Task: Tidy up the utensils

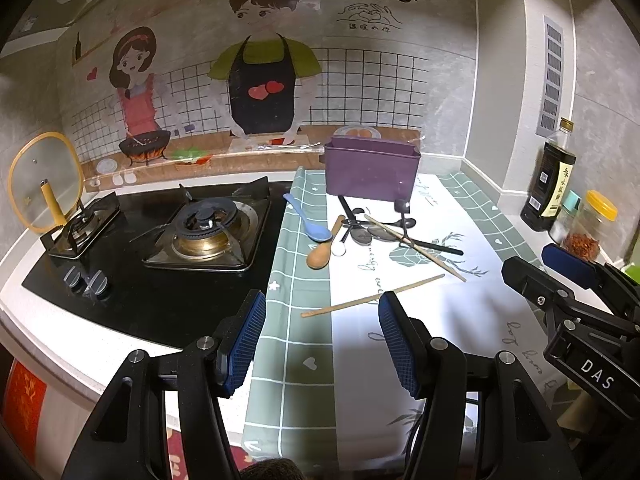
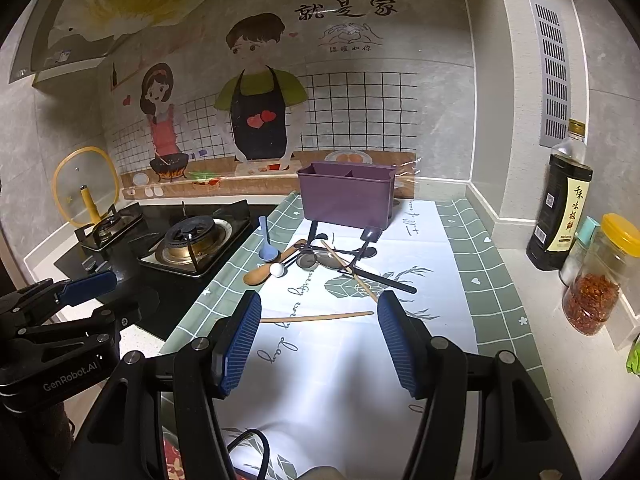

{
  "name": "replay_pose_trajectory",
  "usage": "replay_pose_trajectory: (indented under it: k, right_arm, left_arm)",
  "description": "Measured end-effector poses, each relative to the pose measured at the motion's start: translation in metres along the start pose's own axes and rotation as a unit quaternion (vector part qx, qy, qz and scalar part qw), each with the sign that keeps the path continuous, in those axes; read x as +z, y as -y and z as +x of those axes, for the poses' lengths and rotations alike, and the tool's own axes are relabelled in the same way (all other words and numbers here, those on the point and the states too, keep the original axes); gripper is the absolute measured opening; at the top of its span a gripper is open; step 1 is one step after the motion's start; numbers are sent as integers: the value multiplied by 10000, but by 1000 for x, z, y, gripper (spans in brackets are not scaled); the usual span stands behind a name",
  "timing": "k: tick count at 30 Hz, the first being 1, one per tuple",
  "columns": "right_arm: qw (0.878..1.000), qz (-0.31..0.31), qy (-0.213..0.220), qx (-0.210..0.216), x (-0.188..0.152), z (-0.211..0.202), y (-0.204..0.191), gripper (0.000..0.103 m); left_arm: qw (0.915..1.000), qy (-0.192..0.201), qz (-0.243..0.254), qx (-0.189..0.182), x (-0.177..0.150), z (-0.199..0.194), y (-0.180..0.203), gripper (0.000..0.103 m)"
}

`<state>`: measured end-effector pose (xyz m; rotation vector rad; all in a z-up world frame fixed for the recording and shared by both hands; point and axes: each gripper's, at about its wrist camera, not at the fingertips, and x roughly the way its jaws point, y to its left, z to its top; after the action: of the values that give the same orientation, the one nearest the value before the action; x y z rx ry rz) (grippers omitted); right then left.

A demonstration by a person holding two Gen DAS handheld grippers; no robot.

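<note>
1. Utensils [image 2: 320, 260] lie in a loose heap on the patterned cloth [image 2: 460, 248], just in front of the purple holder [image 2: 346, 196] that stands near the back wall.
2. In the heap: a blue spoon [image 1: 310, 220], a wooden spoon [image 1: 322, 254] touching a small white spoon [image 1: 339, 249], several black spoons and ladles crossed over one another, and one chopstick [image 1: 416, 248] laid slantwise over them.
3. A second chopstick [image 2: 316, 317] lies alone, apart from the heap and nearer the grippers.
4. Left gripper [image 1: 322, 340] hovers above the cloth's edge beside the gas stove [image 1: 208, 232], jaws spread wide and holding nothing; the lone chopstick lies just ahead of its fingertips, crossing the gap between them.
5. Right gripper [image 2: 319, 338] also stands wide apart and empty, with the same chopstick lying crosswise just beyond its blue pads [image 2: 240, 340]. The heap is farther ahead, the holder beyond it.
6. A dark bottle [image 2: 560, 204] and a jar [image 2: 600, 280] stand on the counter to the right, well apart from the utensils.
</note>
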<state>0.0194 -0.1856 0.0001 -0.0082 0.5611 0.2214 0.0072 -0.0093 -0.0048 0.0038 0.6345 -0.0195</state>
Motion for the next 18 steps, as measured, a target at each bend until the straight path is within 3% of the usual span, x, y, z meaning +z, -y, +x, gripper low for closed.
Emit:
replay_pose_trajectory:
  k: [18]
  right_arm:
    - [10000, 58, 12, -41, -3, -6, 5, 58]
  left_arm:
    - [10000, -6, 41, -44, 1, -3, 7, 59]
